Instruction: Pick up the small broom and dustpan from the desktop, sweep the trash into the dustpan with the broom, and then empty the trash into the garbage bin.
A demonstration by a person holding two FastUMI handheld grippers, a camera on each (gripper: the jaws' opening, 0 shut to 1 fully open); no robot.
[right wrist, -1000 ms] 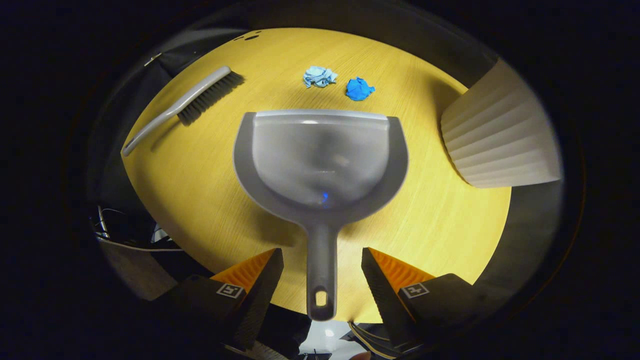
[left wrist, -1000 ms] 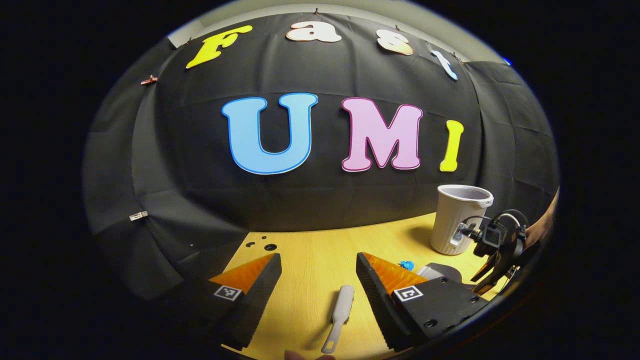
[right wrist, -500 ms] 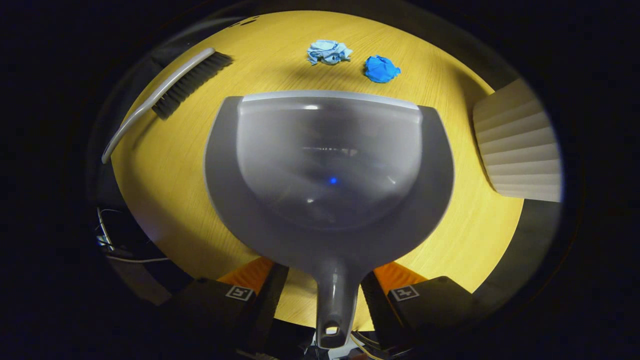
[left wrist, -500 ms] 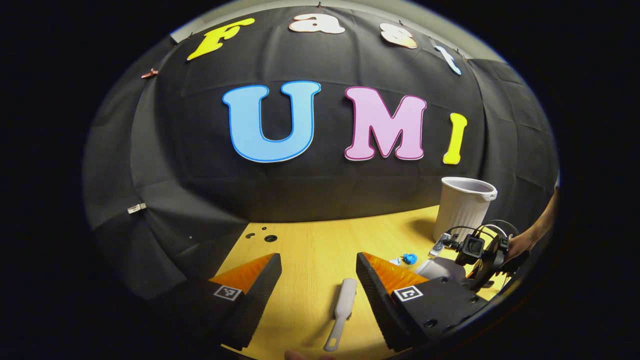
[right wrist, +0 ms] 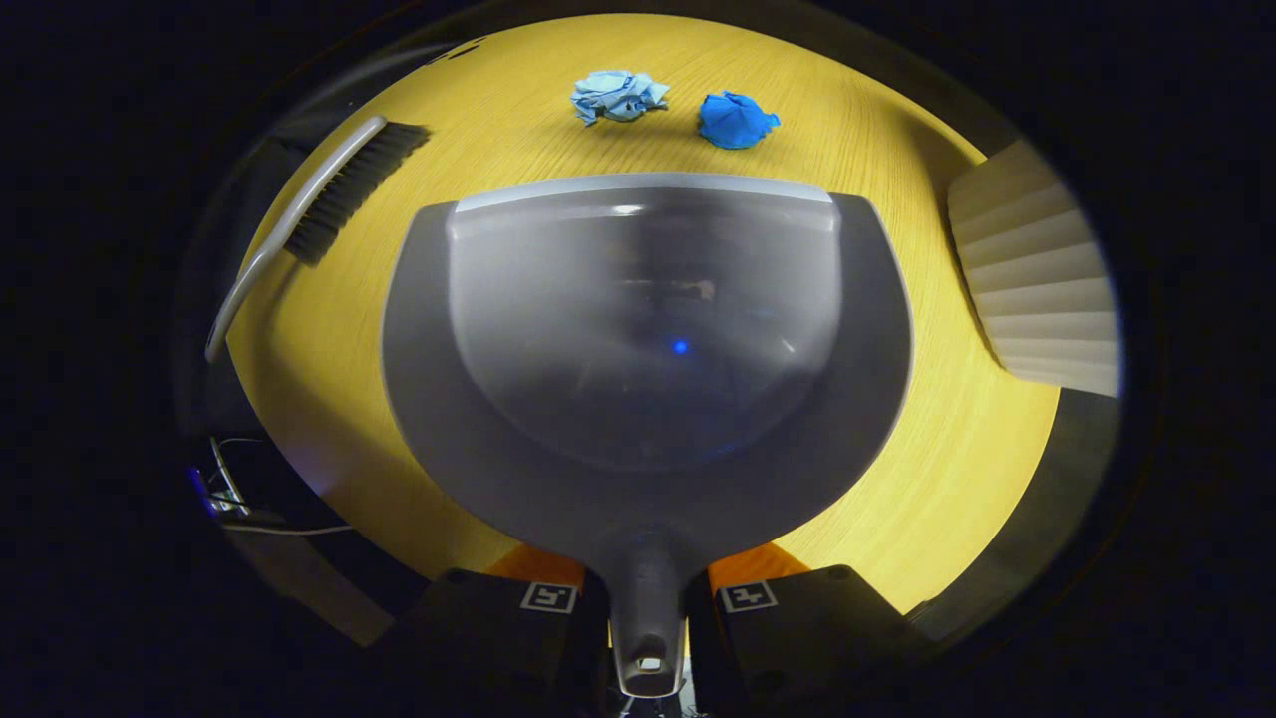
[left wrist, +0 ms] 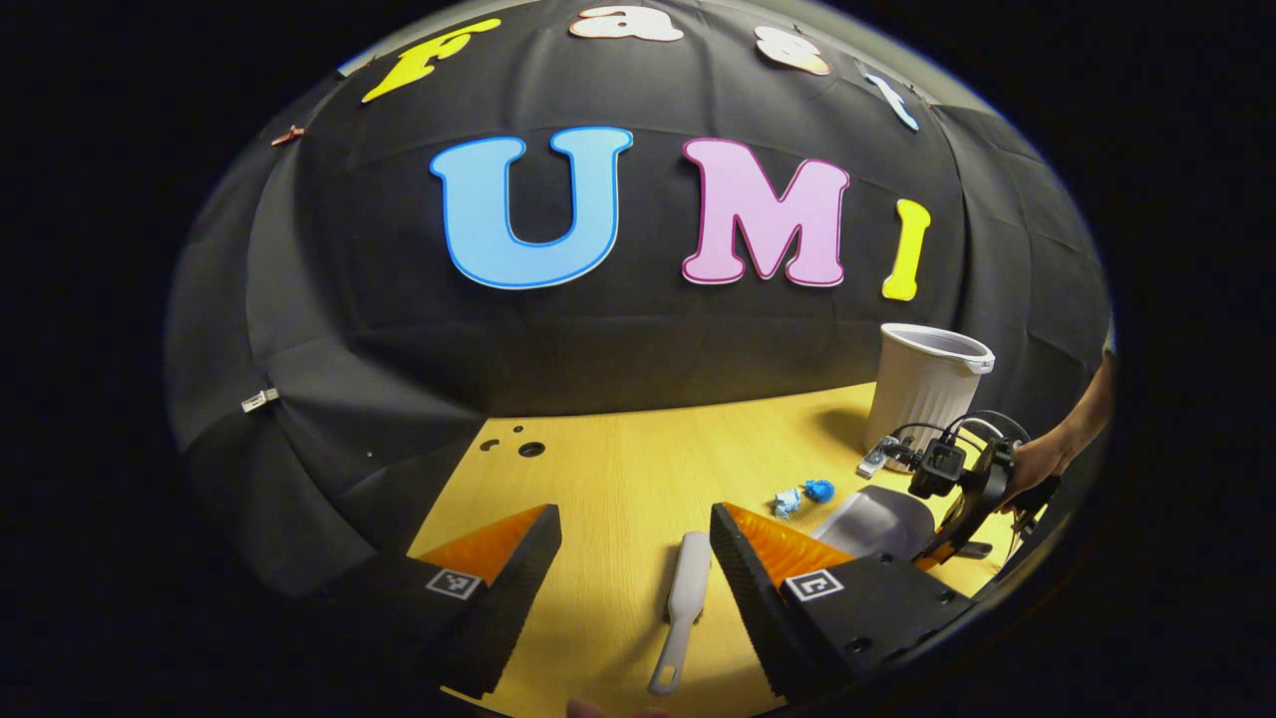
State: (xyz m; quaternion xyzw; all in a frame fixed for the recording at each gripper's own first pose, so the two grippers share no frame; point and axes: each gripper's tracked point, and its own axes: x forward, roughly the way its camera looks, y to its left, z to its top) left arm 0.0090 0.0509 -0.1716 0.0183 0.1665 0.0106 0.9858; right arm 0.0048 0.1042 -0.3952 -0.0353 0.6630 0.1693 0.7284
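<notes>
Our right tool [right wrist: 646,598] clamps the dustpan [right wrist: 648,349] handle; our left tool [left wrist: 635,558] gapes wide above the broom [left wrist: 686,598] on the worktop [left wrist: 618,479].

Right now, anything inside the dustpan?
Nothing visible: the dustpan pan shows only reflections and a small blue glint. Both paper wads, light blue and dark blue, lie on the desktop beyond its front lip. The desktop beneath it is covered.
</notes>
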